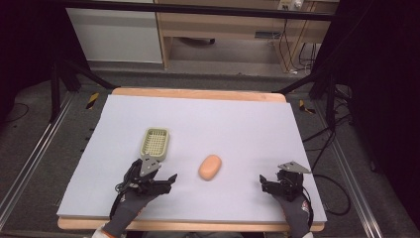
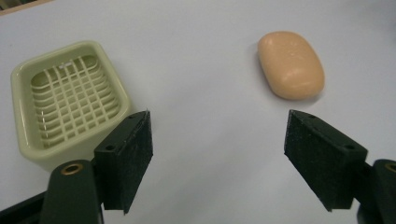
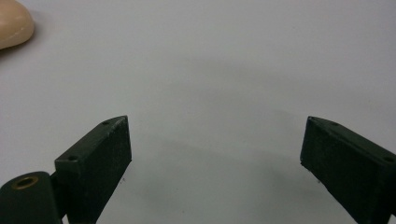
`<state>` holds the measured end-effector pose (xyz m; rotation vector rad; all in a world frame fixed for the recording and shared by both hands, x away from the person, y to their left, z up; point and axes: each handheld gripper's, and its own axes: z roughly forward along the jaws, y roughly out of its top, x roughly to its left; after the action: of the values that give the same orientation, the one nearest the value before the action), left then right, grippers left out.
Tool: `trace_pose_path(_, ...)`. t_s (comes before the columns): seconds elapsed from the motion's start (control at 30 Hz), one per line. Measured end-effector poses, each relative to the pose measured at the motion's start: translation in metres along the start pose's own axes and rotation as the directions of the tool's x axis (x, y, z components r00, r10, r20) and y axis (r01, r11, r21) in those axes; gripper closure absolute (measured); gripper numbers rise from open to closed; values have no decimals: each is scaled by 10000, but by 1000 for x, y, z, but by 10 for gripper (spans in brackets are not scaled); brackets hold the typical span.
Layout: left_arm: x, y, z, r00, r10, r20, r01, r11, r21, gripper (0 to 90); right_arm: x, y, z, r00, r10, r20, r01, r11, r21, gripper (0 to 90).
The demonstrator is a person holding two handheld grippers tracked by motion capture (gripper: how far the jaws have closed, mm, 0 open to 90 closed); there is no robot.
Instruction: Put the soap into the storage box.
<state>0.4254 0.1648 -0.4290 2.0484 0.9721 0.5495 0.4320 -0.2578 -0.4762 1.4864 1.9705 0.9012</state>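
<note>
Nothing is gripped yet, so the work appears to be at its very start: a bar of peach-coloured soap (image 1: 210, 167) lies bare on the pale table cover (image 1: 237, 124), and an empty soap dish (image 1: 155, 143) stands just to its left, apart from it. The likely job is to put the soap into the dish.

The left gripper (image 1: 166, 181) rests near the front edge of the table, just in front of the dish, with its jaws spread wide and nothing between them. In the left gripper view the soap (image 2: 291, 65) sits ahead and toward the right jaw, while the dish (image 2: 67, 100) lies ahead beside the left jaw. The right gripper (image 1: 264, 182) waits well to the right of the soap, jaws likewise spread and empty; in the right gripper view only an edge of the soap (image 3: 13, 24) shows at the upper left corner.

The dish is a pale green rectangular tray with a slatted grid floor, and it holds nothing.

The next move probably calls for one gripper to advance until the soap lies between its jaws, then close across the bar's narrow width. The rounded, smooth bar may slip, so a centred, firm pinch seems wise.
</note>
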Motion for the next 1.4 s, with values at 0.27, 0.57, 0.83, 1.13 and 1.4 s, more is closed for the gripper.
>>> trace_pose_path(0.27, -9, 19, 7, 9997, 83, 225, -79, 9998, -170, 227, 0, 0, 0, 9999, -118, -3, 118, 9999, -38, 91)
trace_pose_path(0.57, -23, 37, 19, 9984, 187, 538, -173, 9995, -278, 227, 0, 0, 0, 10000, -50, 27, 50, 10000, -71, 87)
trace_pose_path(0.83, -30, 49, 31, 9971, 262, 715, -249, 9995, -199, 225, 1, 0, 0, 10000, -53, -5, 53, 10000, -48, 86)
trace_pose_path(1.13, -30, 55, 37, 9974, 308, 654, -299, 9994, -155, 225, 0, 0, 1, 10000, -77, 9, 77, 10000, -25, 86)
trace_pose_path(1.4, -32, 58, 41, 9973, 302, 668, -306, 9995, 51, 224, 0, 0, 0, 9999, -113, -2, 113, 9999, -78, 86)
